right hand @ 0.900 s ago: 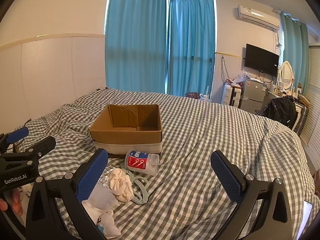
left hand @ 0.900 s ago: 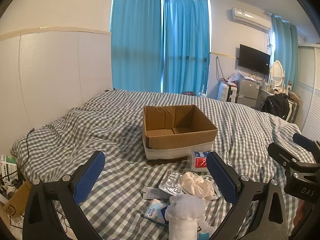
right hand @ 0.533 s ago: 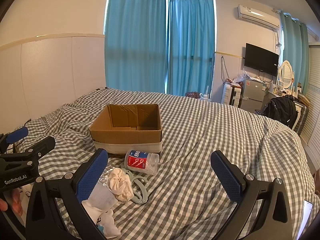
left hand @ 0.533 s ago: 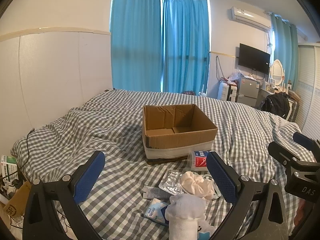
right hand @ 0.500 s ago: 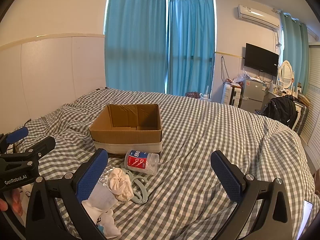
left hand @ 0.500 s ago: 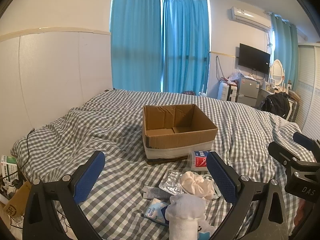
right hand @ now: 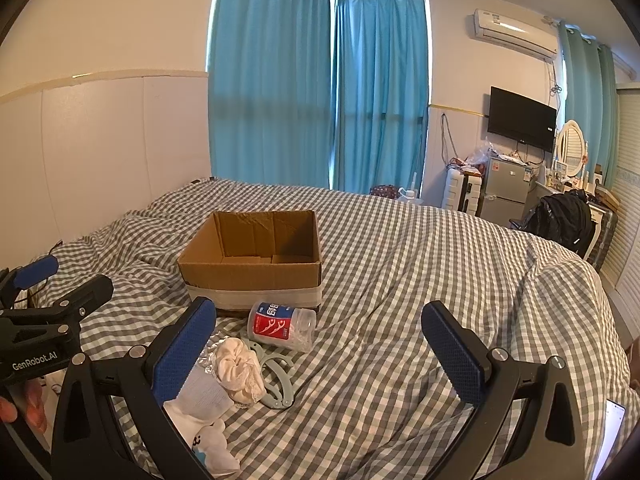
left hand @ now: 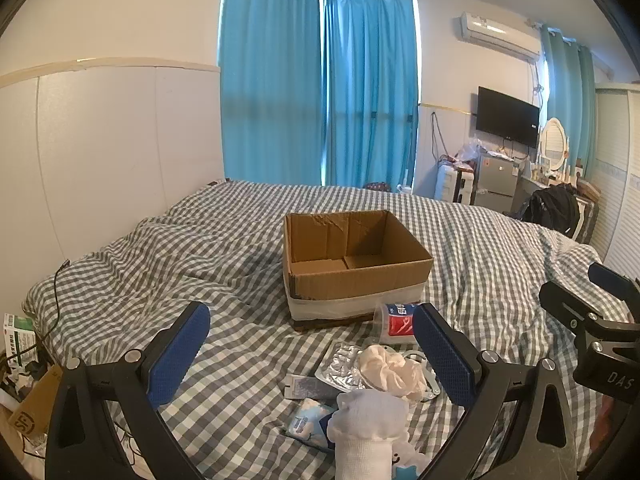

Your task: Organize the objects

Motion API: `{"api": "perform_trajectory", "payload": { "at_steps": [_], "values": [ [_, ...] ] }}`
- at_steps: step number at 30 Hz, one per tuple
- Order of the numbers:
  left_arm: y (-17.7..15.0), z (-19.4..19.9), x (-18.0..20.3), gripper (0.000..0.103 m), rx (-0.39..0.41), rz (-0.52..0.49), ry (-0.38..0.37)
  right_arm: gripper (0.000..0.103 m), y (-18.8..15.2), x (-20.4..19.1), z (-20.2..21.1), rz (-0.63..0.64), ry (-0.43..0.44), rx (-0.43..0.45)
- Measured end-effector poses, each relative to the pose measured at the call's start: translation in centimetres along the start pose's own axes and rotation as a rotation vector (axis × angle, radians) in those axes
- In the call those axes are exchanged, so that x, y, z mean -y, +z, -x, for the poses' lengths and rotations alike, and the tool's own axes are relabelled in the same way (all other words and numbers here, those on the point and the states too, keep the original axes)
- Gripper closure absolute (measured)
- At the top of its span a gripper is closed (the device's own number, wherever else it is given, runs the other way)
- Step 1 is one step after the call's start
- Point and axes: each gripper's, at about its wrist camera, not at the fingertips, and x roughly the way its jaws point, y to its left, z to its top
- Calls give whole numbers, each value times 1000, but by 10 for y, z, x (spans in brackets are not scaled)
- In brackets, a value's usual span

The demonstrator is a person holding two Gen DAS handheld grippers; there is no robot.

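An open, empty cardboard box (left hand: 352, 268) (right hand: 256, 264) stands on the checked bed. In front of it lies a clear jar with a red label (left hand: 396, 318) (right hand: 280, 326), a cream scrunchie (left hand: 390, 368) (right hand: 238, 370), a foil blister pack (left hand: 340, 366), a grey-blue plastic clip (right hand: 276, 382), a white sock (left hand: 366, 424) (right hand: 202, 412) and a small blue packet (left hand: 306, 422). My left gripper (left hand: 312, 354) is open and empty above the pile. My right gripper (right hand: 316, 344) is open and empty, to the right of the pile.
The grey checked bedspread (right hand: 420, 280) is rumpled, with a raised fold at the right. A white headboard panel (left hand: 100, 168) is on the left. Blue curtains, a TV, a fridge and a black backpack (right hand: 564, 216) stand beyond the bed.
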Motion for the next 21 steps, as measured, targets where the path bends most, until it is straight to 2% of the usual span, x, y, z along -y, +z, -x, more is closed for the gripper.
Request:
{"api": "perform_trajectory", "payload": {
  "at_steps": [5,9,16,21],
  "values": [
    [-1,1,2,0,6,0,-6,0,0,1,0,2,0,3],
    [-9,-7,4,0,-27,-15,3,0,-2,0,-2,12,-1,-7],
    [-45,-40,14,0,-171,-58,29,0,-17,6,-17,13,-19,-62],
    [-74,-66,23,2,-309,-67,-15,0,-30,11,-33,8,-32,-122]
  ]
}}
